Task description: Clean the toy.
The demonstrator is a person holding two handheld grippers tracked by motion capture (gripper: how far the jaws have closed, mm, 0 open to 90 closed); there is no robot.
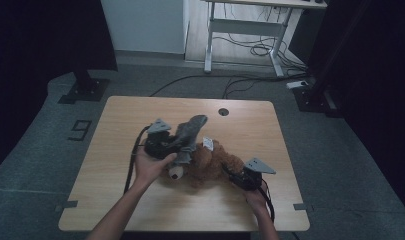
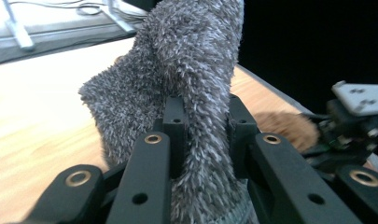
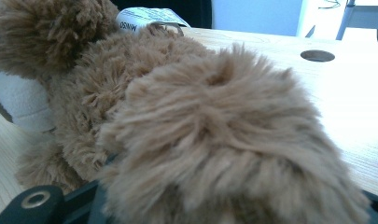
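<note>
Between the jaws of the left claw (image 2: 203,135): one grey fuzzy knitted sock (image 2: 191,70), clamped across its width, its long axis running straight up and away from the jaws, the free end rising above them; in the high view the same sock (image 1: 189,132) stands up over the left claw (image 1: 162,142) and leans toward the far side of the pale wooden surface (image 1: 115,125). Just right of that claw, lying on the surface: one brown plush teddy bear (image 1: 212,165), long axis stretching from the left claw toward the right claw (image 1: 242,177), white muzzle (image 1: 175,173) at the left-claw end. Right claw: closed on a furry brown limb of the bear (image 3: 233,154), the pile spilling over its jaws. Judgement: the sock appears to be coming off or going onto the bear, so the coming move turns on the sock's axis staying in line with the bear's left-claw end; the left claw is the nearer. The left gripper view gives the pinch on the sock, plus the right claw farther off; the right gripper view gives a white printed label (image 3: 144,19) on the bear's far side and a round cable hole (image 3: 317,55) beyond; the high view alone gives the whole layout.
</note>
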